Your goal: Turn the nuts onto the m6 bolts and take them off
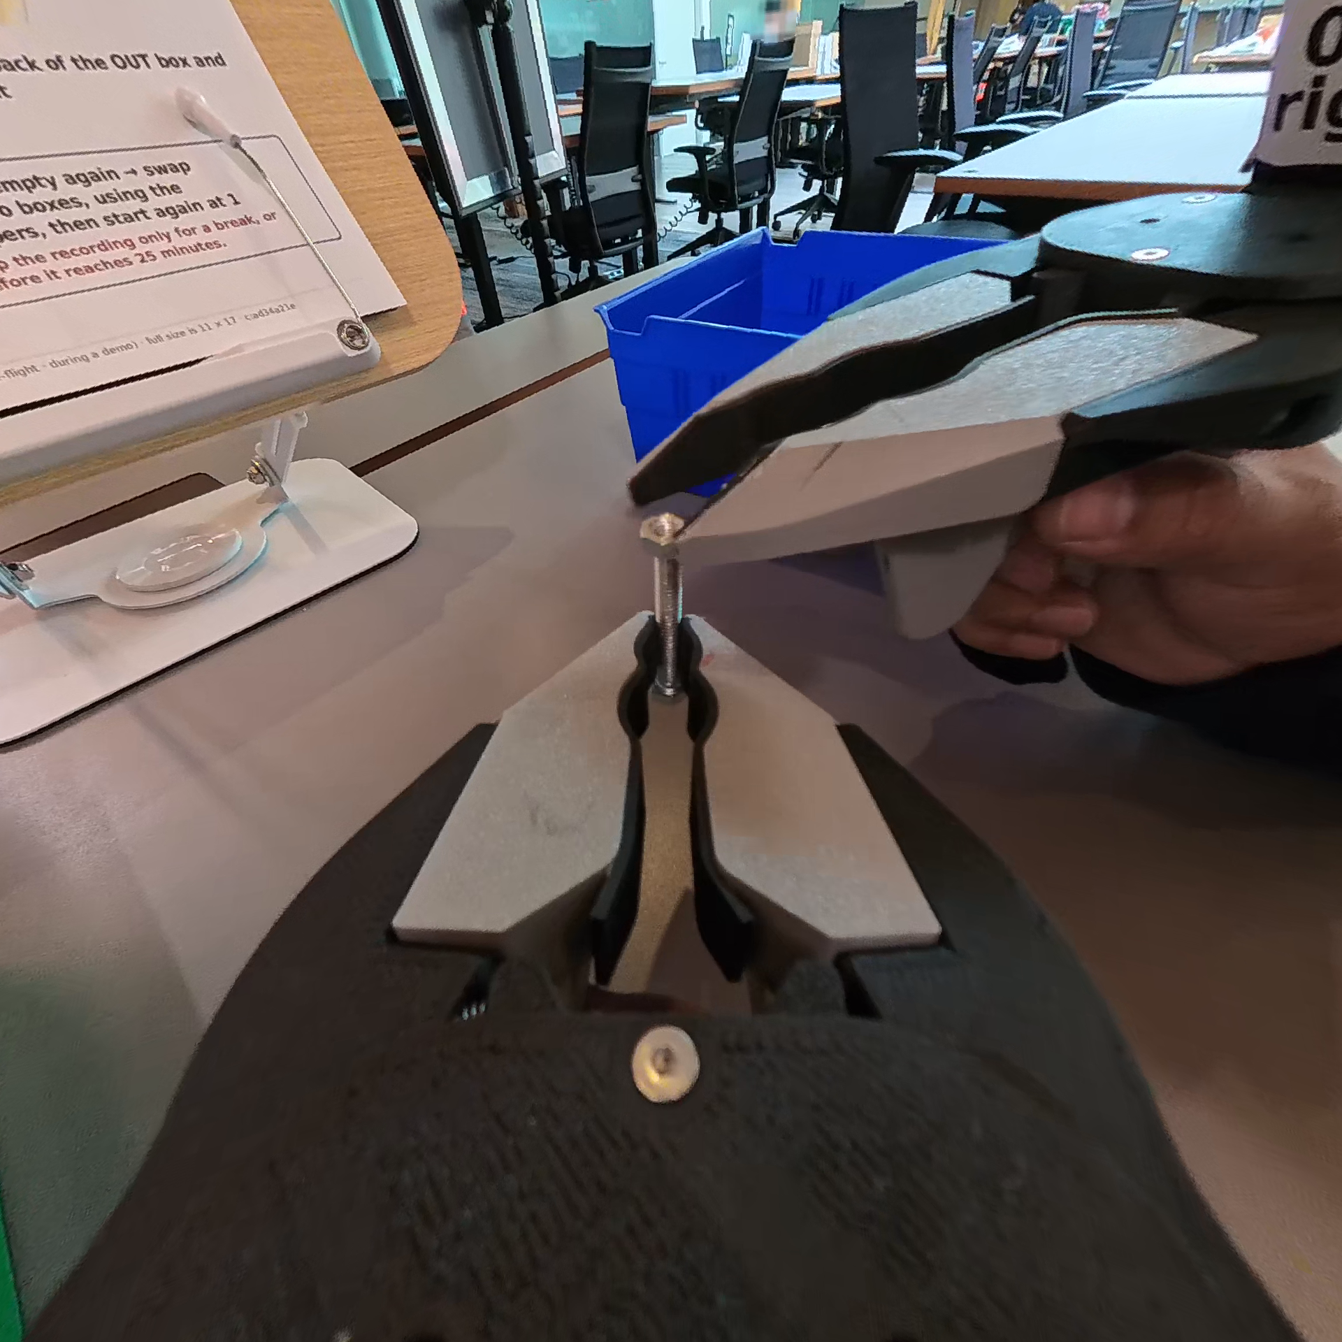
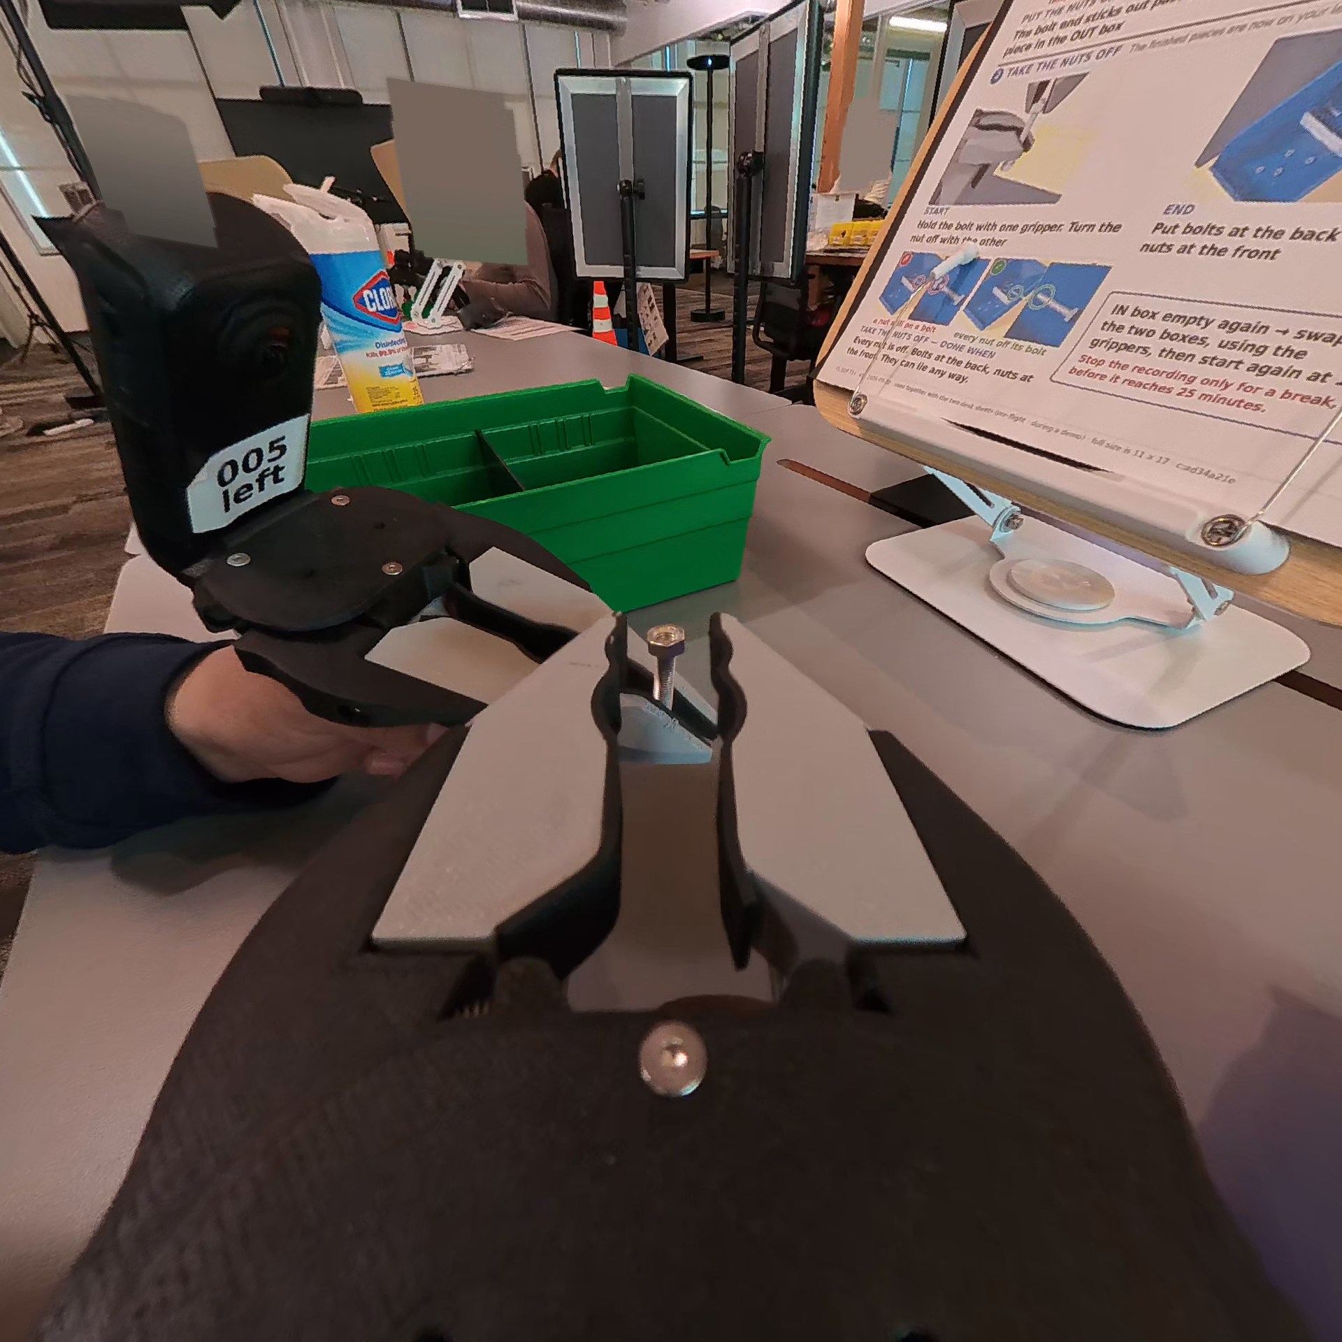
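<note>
The left gripper holds a shiny bolt between its two finger tips. The fingers are squeezed close on the bottom part of the bolt, and the bolt stands straight up above the grey table. A small silver nut sits at the very top of the bolt.

The right gripper comes in from the side. Its fingers are a little way apart, with the nut and the top of the bolt in the gap between them. In the right wrist view the fingers do not touch the nut; there is space on both sides. A hand holds this gripper from below.

A blue bin stands on the table behind the right gripper, and the gripper hides part of it. A green bin with a divider inside stands behind the left gripper, well apart from the blue one. A white stand holding an instruction sheet sits on the table near the bins. Farther back there is a tub of cleaning wipes, a small orange cone and many black office chairs.
</note>
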`<state>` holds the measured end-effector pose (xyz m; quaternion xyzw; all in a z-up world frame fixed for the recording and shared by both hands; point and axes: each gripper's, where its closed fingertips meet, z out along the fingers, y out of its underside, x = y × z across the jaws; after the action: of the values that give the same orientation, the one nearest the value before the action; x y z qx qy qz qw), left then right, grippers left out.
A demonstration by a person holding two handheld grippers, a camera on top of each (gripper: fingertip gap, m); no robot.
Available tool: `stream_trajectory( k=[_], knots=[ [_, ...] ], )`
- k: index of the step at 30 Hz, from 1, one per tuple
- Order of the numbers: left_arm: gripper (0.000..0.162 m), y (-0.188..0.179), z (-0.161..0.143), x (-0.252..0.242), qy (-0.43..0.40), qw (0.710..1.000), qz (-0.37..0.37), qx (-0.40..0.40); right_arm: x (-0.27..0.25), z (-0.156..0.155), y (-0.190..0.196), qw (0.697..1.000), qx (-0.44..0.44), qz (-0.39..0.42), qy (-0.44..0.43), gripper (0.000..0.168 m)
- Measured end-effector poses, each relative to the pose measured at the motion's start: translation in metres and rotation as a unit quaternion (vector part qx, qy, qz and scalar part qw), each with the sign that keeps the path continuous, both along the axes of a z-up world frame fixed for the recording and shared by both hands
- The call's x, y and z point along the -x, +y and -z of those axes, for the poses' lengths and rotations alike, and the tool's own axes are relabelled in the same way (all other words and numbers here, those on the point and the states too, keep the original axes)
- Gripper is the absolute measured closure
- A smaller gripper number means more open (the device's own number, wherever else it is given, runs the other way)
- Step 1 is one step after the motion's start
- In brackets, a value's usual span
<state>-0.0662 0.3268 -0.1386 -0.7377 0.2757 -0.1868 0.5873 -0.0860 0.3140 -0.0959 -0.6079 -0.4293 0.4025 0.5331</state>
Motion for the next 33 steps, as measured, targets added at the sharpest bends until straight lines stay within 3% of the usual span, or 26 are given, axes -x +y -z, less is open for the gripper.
stream_trajectory(
  k=[6, 15, 20, 33],
  knots=[
    [0.16, 0.0, -0.004, 0.004, -0.009, 1.0, 0.002, 0.0, -0.011, -0.014, -0.002, 0.999, -0.025, -0.014, 0.014, 0.145],
    [0.16, -0.003, -0.006, 0.002, -0.012, 1.0, 0.015, 0.0, -0.003, -0.001, -0.011, 0.999, -0.029, -0.042, -0.017, 0.135],
    [0.16, -0.006, -0.006, -0.002, -0.012, 1.0, 0.026, 0.001, -0.009, -0.01, -0.011, 0.998, -0.044, -0.042, 0.001, 0.149],
    [0.16, -0.027, -0.006, -0.017, 0.008, 0.993, 0.118, 0.01, -0.015, -0.015, -0.029, 0.991, 0.001, -0.129, 0.016, 0.154]
  ],
)
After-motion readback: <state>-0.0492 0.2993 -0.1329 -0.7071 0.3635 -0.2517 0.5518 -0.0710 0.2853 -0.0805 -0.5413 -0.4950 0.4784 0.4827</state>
